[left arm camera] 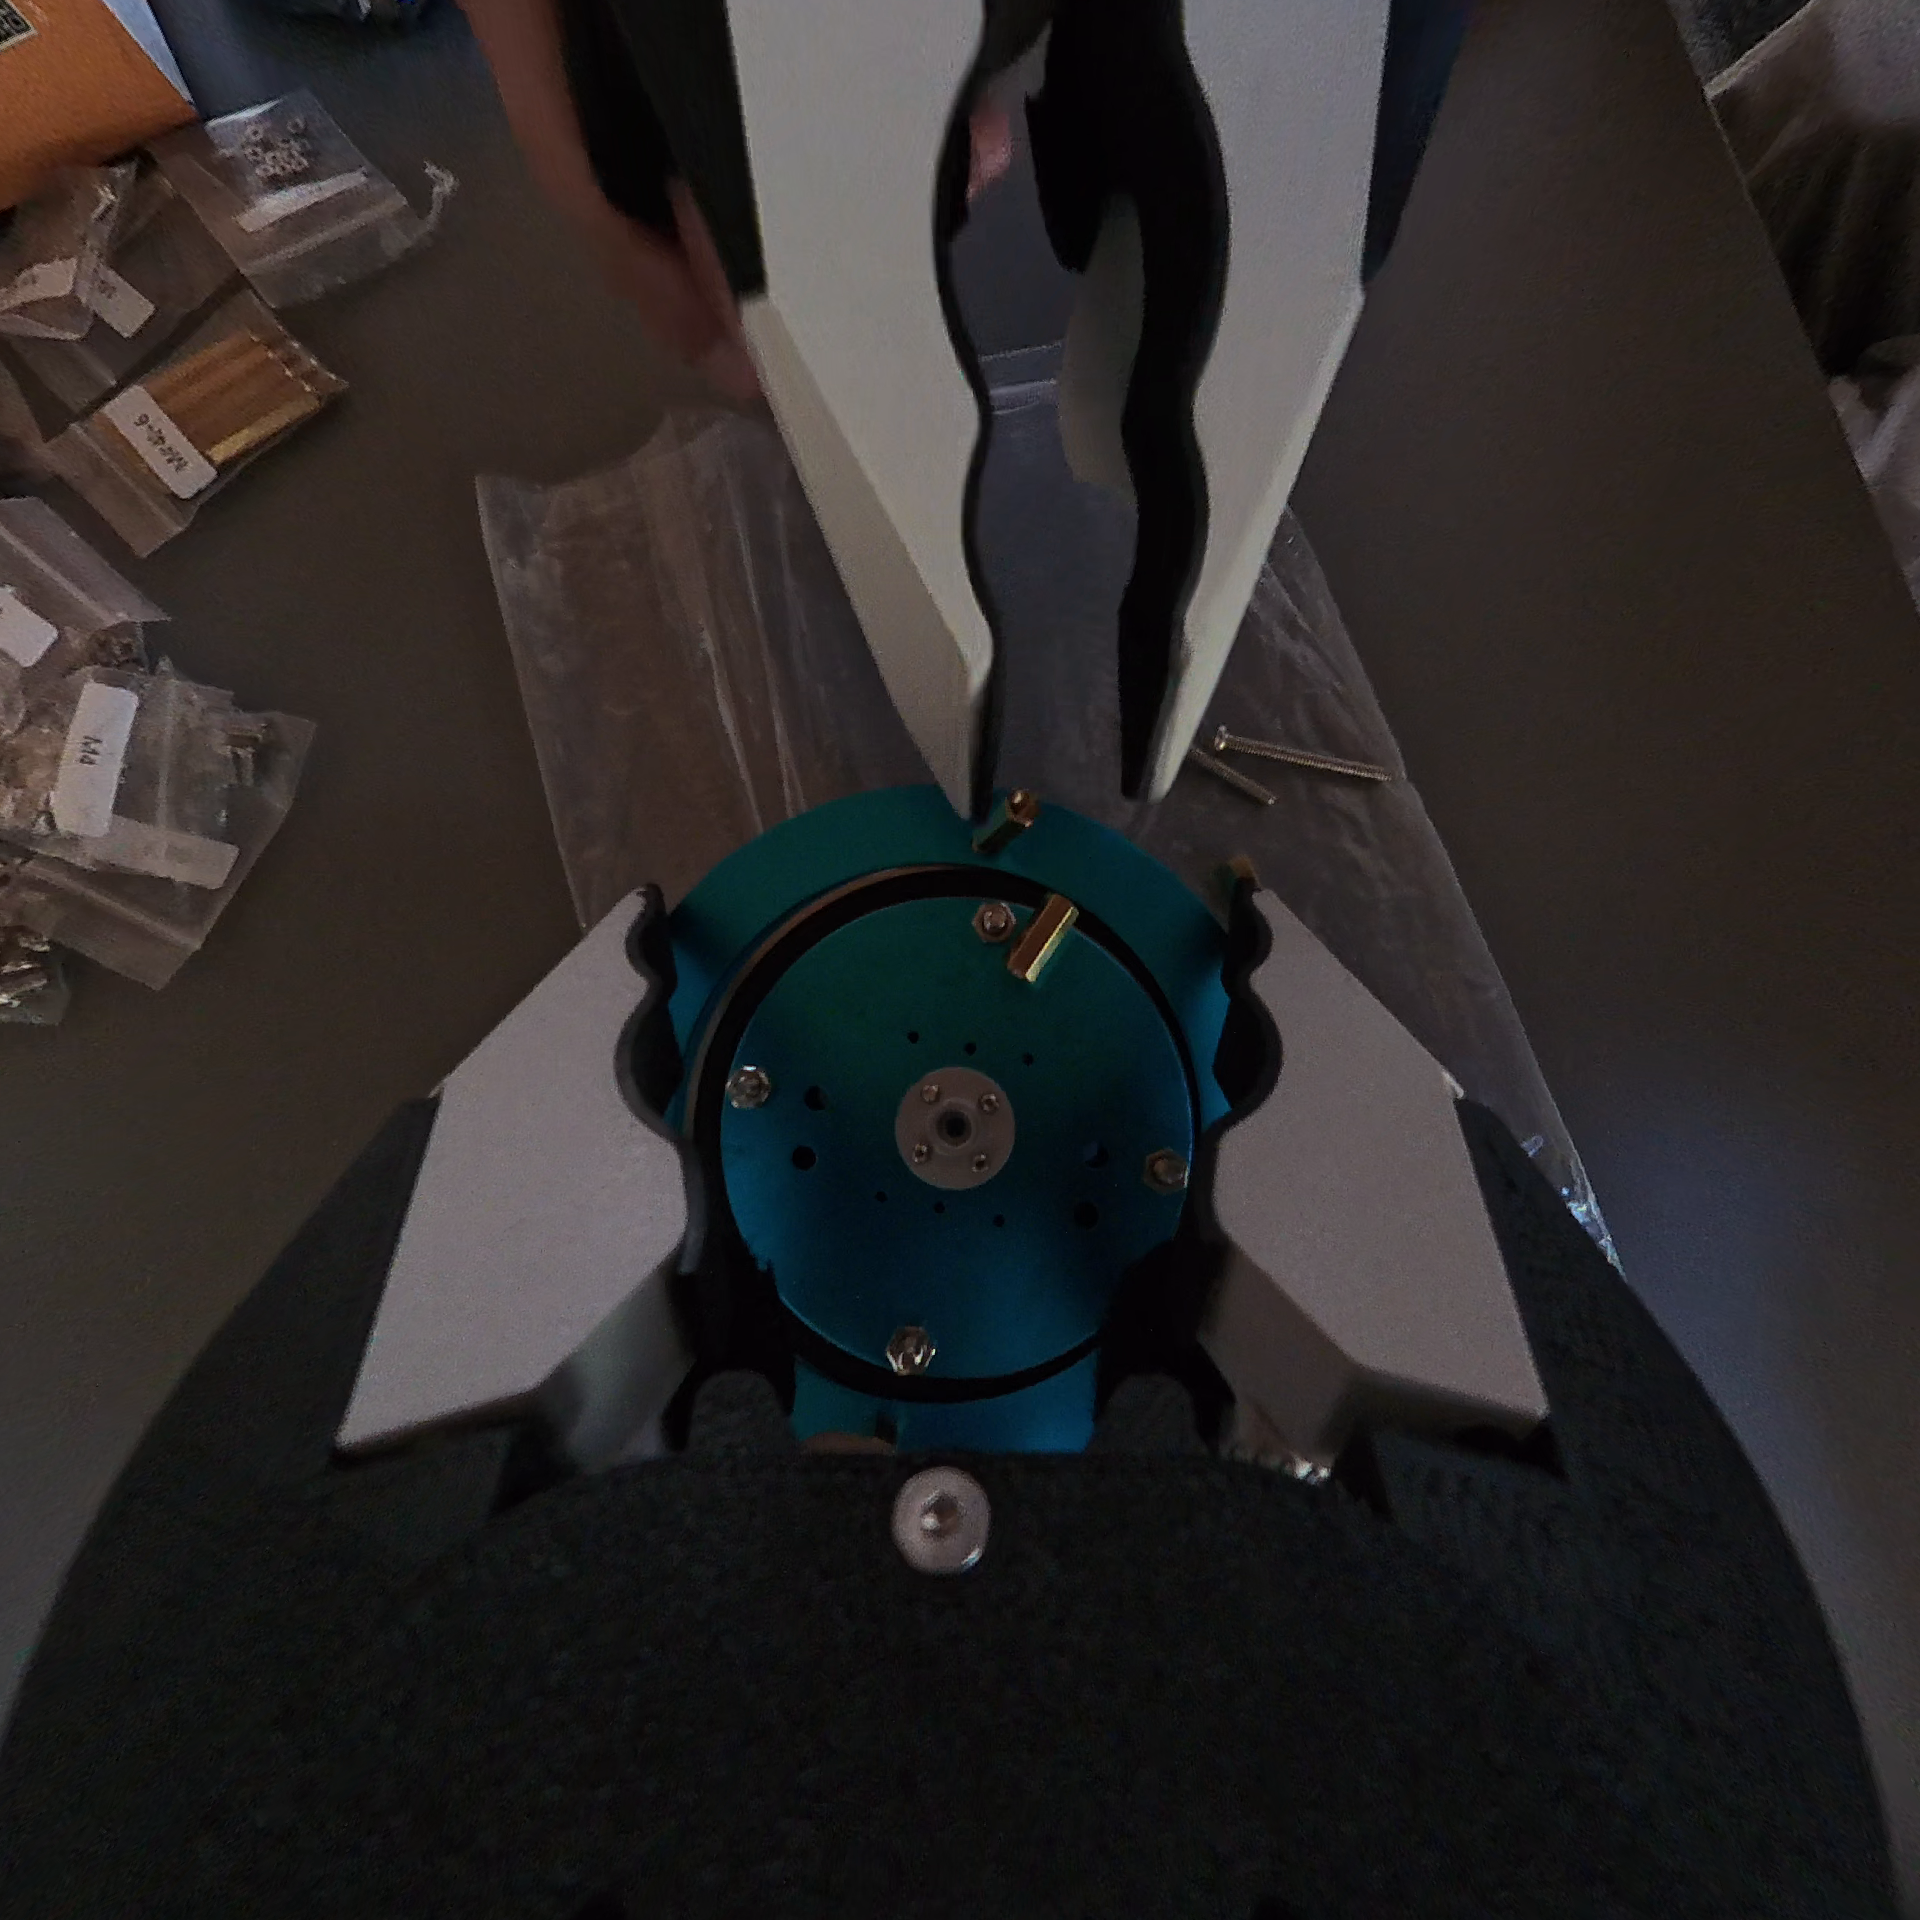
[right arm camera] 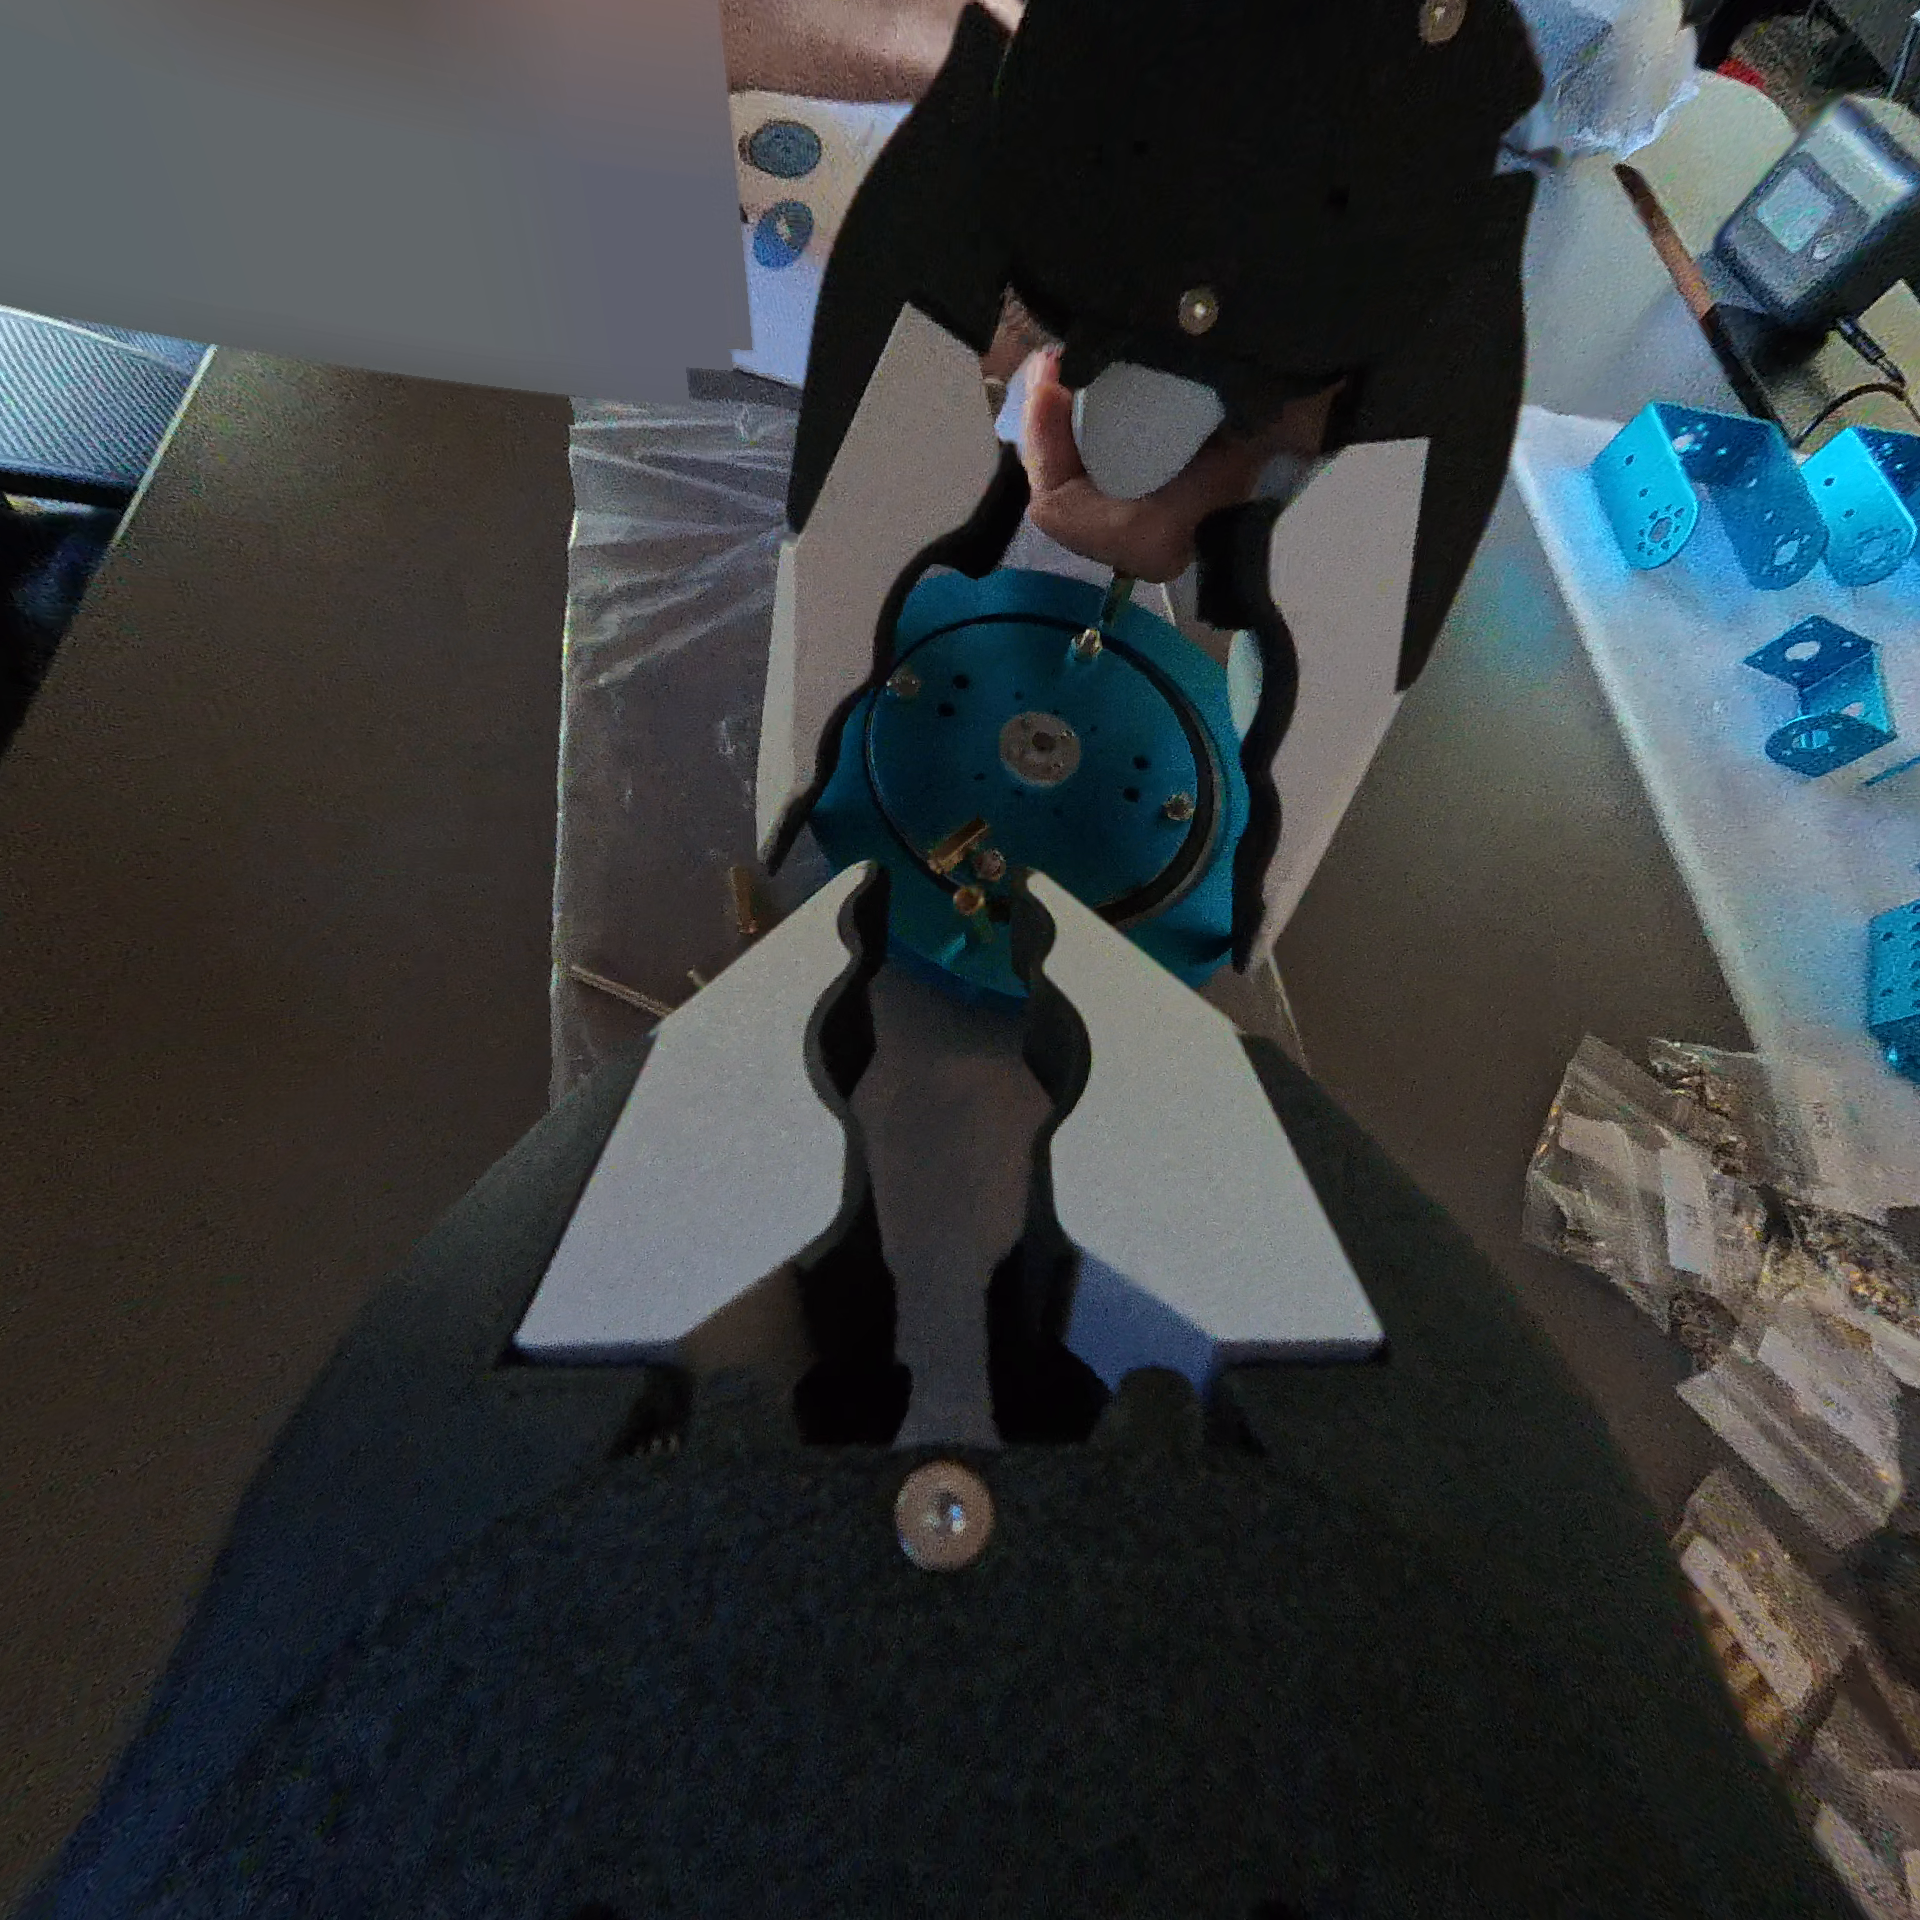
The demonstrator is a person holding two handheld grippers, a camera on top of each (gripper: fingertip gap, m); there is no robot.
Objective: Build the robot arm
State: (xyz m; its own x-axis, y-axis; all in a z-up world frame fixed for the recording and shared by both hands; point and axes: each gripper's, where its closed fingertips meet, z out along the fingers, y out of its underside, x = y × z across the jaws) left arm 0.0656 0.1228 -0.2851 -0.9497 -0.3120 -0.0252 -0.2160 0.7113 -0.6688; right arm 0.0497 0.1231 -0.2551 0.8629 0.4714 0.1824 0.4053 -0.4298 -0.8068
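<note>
Left gripper point(left arm camera: 940, 1060) clamps the blue round turntable point(left arm camera: 935, 1143) mid-frame, flat face up; right gripper point(right arm camera: 951, 894) hovers parted at its brass standoff point(right arm camera: 971, 904). Labelled bags point(left arm camera: 135, 790) lie left on the counter point(left arm camera: 343, 1039).

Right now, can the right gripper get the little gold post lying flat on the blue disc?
Probably yes. The right gripper is open with its tips just short of the gold post, nothing between. The left gripper clamps the blue disc by its sides.

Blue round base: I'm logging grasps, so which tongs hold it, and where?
The left tongs clamp the blue round base by its outer rim, on opposite sides. The right tongs hold nothing, open beside a brass standoff.
</note>
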